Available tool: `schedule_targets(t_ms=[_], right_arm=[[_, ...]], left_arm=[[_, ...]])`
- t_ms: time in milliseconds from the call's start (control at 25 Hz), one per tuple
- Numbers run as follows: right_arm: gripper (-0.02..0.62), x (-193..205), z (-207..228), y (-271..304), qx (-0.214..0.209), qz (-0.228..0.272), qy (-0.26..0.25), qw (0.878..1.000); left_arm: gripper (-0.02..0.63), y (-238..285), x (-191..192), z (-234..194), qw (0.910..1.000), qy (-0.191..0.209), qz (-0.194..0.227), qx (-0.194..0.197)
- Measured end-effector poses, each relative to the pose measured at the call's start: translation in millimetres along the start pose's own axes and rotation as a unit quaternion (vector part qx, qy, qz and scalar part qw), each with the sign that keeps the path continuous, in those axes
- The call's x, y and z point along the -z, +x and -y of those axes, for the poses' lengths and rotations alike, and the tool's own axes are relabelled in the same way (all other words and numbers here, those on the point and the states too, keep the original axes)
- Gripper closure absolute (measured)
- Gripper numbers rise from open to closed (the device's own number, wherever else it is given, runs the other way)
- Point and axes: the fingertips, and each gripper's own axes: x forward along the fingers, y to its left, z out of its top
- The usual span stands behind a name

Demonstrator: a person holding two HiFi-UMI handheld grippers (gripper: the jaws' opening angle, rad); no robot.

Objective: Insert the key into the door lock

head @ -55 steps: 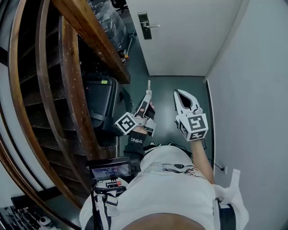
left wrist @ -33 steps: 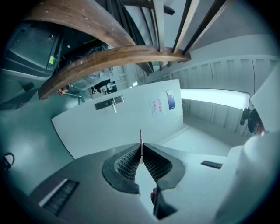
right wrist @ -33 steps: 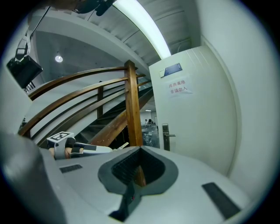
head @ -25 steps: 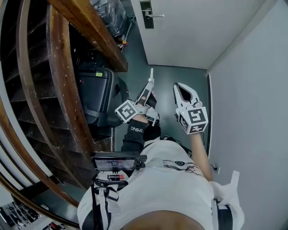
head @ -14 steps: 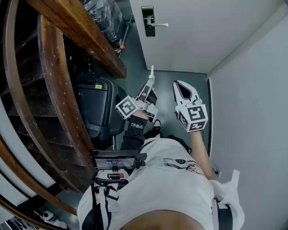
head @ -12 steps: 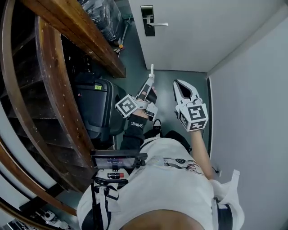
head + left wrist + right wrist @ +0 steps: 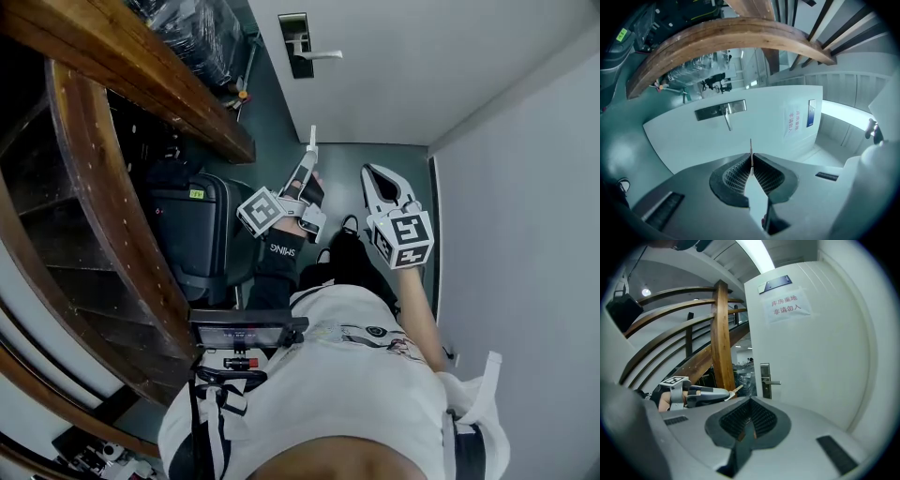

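Note:
A white door (image 7: 394, 66) stands ahead, with a dark lock plate (image 7: 298, 44) and a silver lever handle (image 7: 317, 55) on it. My left gripper (image 7: 309, 161) is shut on a thin key (image 7: 312, 139) that points up toward the door, well short of the lock. In the left gripper view the key blade (image 7: 750, 149) sticks out from the shut jaws, below the lock plate (image 7: 720, 109). Beside it on the right, my right gripper (image 7: 372, 174) is shut with nothing in it. The right gripper view shows the lock plate (image 7: 765, 380) and the left gripper (image 7: 705, 395).
A curved wooden staircase (image 7: 150, 84) fills the left side. Under it stands a black suitcase (image 7: 192, 234), with plastic-wrapped things (image 7: 192, 28) farther back. A plain wall (image 7: 525, 234) closes the right side. On the door hangs a paper notice (image 7: 789, 305).
The person has stepped toward the door, so the staircase slid back and left. Both grippers kept their pose, the left still holding the key.

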Motion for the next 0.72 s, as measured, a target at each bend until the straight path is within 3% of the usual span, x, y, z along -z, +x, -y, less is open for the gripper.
schedule_targets(t_ms=[520, 720], right_arm=[[0.591, -23.7, 62.9, 90.6, -0.054, -0.002, -0.032, 0.998], [0.591, -21.4, 75.5, 116.6, -0.069, -0.021, -0.039, 0.997]], left_arm=[[0.581, 83.4, -34.7, -32.9, 0.9984, -0.024, 0.049, -0.017], [0.581, 95.5, -52.5, -70.5, 0.9958, -0.044, 0.063, -0.052]])
